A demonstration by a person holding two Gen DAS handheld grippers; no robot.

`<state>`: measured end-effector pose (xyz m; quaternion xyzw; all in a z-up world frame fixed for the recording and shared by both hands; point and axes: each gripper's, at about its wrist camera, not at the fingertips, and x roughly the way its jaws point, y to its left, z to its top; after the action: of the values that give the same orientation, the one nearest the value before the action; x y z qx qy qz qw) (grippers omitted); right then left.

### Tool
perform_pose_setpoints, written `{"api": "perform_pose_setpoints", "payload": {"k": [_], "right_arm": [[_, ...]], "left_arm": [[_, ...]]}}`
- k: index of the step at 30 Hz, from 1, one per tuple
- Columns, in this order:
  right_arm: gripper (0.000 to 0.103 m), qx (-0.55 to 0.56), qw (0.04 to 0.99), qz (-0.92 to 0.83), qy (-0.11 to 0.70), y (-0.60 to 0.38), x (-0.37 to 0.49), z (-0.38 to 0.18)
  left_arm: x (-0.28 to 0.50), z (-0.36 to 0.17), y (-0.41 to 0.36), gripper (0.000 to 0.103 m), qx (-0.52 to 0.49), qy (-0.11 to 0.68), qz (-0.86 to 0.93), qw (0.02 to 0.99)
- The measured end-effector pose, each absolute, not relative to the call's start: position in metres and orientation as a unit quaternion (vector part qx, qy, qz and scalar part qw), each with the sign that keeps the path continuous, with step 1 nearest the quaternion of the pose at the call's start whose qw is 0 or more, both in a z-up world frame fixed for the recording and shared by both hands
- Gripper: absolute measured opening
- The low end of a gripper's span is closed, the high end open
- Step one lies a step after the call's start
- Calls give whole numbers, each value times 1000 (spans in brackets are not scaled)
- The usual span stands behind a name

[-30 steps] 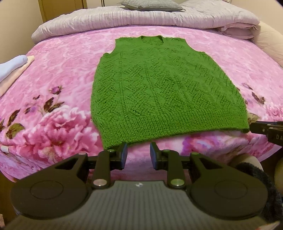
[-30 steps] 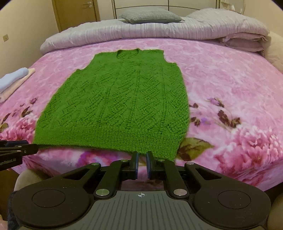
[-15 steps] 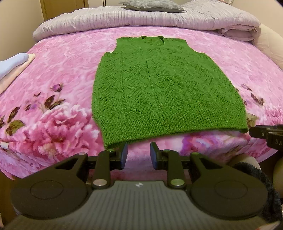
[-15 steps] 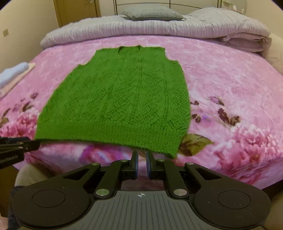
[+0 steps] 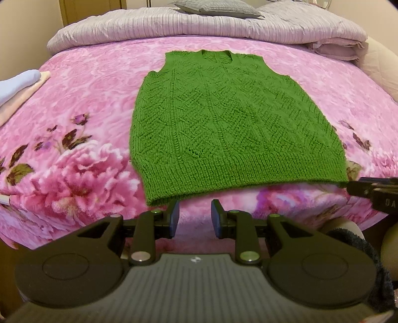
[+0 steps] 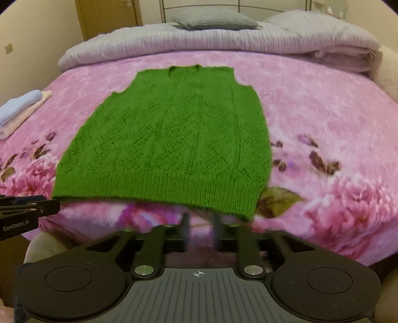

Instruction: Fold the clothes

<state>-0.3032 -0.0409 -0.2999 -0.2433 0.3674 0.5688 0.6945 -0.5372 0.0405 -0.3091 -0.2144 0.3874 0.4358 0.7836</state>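
Two grippers are hovering at the near edge of the bed (image 5: pixel 74 82). Your left gripper (image 5: pixel 194 215) is standing partly open with nothing between its fingers, just below the near left corner of the green vest (image 5: pixel 231 119). Your right gripper (image 6: pixel 200 223) is opening, blurred, its fingers empty just beneath the vest's hem near the right corner. The vest is lying flat in the middle of the pink flowered blanket (image 6: pixel 323 119), neck toward the grey pillow (image 6: pixel 214 21). Folded clothes (image 6: pixel 20 109) are sitting at the left edge.
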Motion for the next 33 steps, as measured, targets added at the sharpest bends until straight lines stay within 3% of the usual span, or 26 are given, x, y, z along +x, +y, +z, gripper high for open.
{"api": "perform_pose_setpoints", "payload": {"k": [1,19,33], "right_arm": [[49,-241,696,569,367,-42,-303,-300],[49,-214,683,579,391,-30,-297,-308],[49,-165,672,585,423,-2,-243,-321]], "left_arm": [[-538,-309,41,24,-215,387,437,783],[-558,-309,46,24,-227,387,443,776],[-556,-327,105,25,-242,399,428,774]]}}
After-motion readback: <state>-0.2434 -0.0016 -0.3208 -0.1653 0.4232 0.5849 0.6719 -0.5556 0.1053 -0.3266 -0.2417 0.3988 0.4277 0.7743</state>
